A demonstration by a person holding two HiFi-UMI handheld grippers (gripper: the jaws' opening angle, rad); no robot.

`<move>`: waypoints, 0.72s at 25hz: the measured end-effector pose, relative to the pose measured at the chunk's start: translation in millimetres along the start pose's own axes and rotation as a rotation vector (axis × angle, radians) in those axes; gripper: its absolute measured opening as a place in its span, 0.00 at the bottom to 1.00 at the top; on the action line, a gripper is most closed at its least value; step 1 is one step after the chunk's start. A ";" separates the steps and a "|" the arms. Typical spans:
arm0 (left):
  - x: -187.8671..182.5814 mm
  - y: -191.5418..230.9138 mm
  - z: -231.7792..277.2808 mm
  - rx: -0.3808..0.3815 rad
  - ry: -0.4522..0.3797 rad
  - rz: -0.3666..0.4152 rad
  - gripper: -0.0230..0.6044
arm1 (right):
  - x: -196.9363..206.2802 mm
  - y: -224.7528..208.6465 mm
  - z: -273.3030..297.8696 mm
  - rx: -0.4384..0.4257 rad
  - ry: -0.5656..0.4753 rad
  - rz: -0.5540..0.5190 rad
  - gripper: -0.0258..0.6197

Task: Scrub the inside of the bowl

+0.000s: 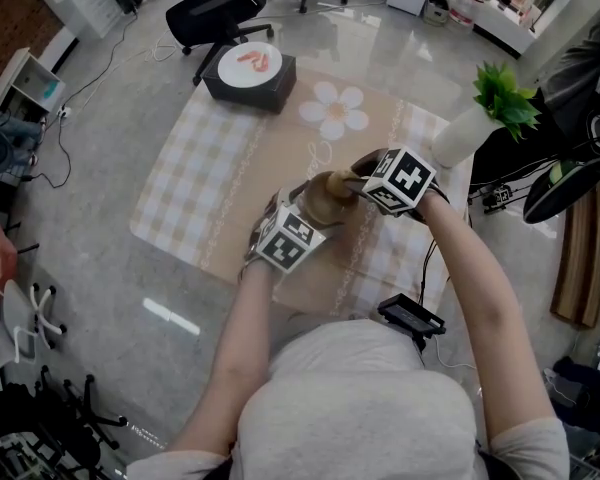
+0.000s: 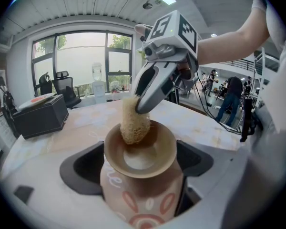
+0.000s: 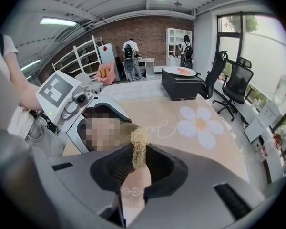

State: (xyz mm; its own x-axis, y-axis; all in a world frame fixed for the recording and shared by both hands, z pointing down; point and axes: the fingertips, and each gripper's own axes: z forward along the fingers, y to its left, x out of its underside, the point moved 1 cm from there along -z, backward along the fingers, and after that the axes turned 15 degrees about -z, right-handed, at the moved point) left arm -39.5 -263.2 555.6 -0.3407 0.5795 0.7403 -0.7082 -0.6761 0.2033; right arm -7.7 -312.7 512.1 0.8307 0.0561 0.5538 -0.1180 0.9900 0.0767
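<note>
We hold the bowl (image 2: 142, 159) above the checked cloth (image 1: 195, 173). The left gripper (image 1: 298, 223) has its jaws clamped on the bowl's patterned outer wall, one jaw on each side. That grip, we judge, steadies the bowl and turns its open mouth up towards the other tool.

The right gripper (image 2: 144, 101) reaches down from above the bowl's far rim, its jaws pinched narrow on a pale loofah scrubber (image 2: 134, 123). The scrubber's lower end sits inside the bowl and presses on the far inner wall just below the rim, while the pale bottom of the bowl lies bare beside it. By our reading the scrub is under way, with the floor and the near wall not yet covered.

Holding the scrubber by its upper end keeps the jaws clear of the rim, so only the fibre touches the glaze.

Well beyond the bowl, at the cloth's far edge, a black box (image 1: 248, 88) carries a white plate (image 1: 250, 61), safely out of the way.
</note>
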 end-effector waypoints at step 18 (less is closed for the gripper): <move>-0.2 0.1 0.6 -0.001 0.014 0.002 0.78 | 12.2 33.8 -8.5 -0.058 -0.004 -0.012 0.16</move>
State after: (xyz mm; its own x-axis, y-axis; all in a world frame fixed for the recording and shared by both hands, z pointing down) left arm -39.1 -263.6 555.8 -0.3504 0.5847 0.7317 -0.7086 -0.6763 0.2012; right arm 3.0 -277.4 514.3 0.8297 0.0435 0.5566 -0.0763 0.9964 0.0357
